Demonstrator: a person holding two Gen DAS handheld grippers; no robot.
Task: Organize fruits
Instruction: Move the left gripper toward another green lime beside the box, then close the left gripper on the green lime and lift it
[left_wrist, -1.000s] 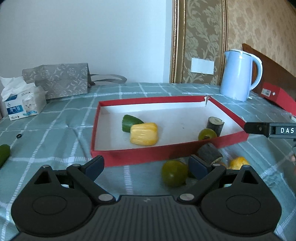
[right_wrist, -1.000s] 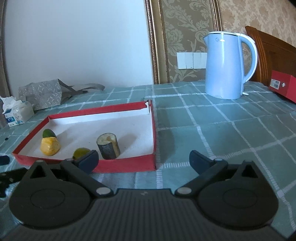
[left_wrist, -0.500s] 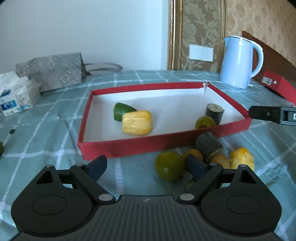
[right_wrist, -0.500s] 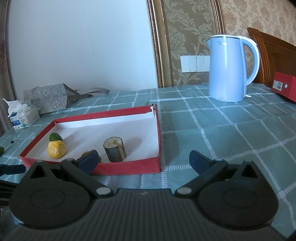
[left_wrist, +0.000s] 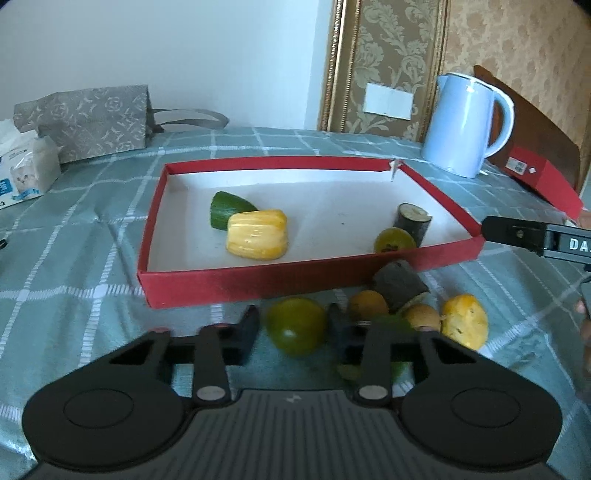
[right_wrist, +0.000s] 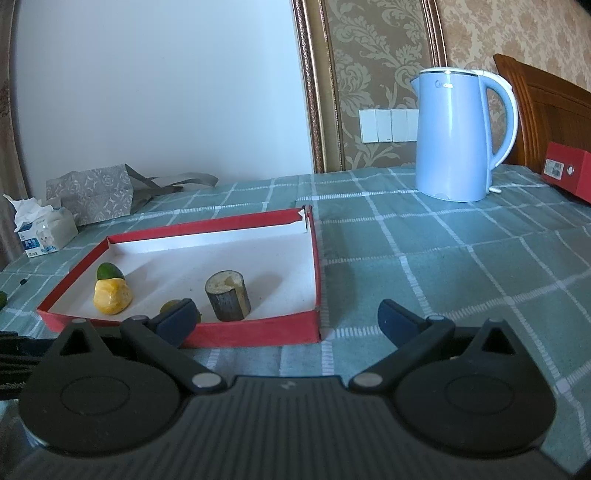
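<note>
Teal checked tablecloth (right_wrist: 461, 258) covers everything. Left of the red tray (left_wrist: 258, 280) there's a tissue pack (left_wrist: 22, 173) and a patterned bag (left_wrist: 88, 118), with a blue kettle (right_wrist: 458, 136) behind-right by brocade wallpaper. Left gripper (left_wrist: 291, 326) sits open around a green fruit (left_wrist: 295, 325) just in front of the tray. Right gripper (right_wrist: 286, 319) is wide open, holding nothing.

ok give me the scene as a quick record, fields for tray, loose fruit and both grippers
tray: red tray holding yellow piece, cucumber piece, dark stub, small green fruit
loose fruit: green fruit, second stub, two small brown fruits, yellow fruit, all in front of the tray
left gripper: fingers either side of the green fruit; contact unclear
right gripper: open, empty, near the tray's corner
</note>
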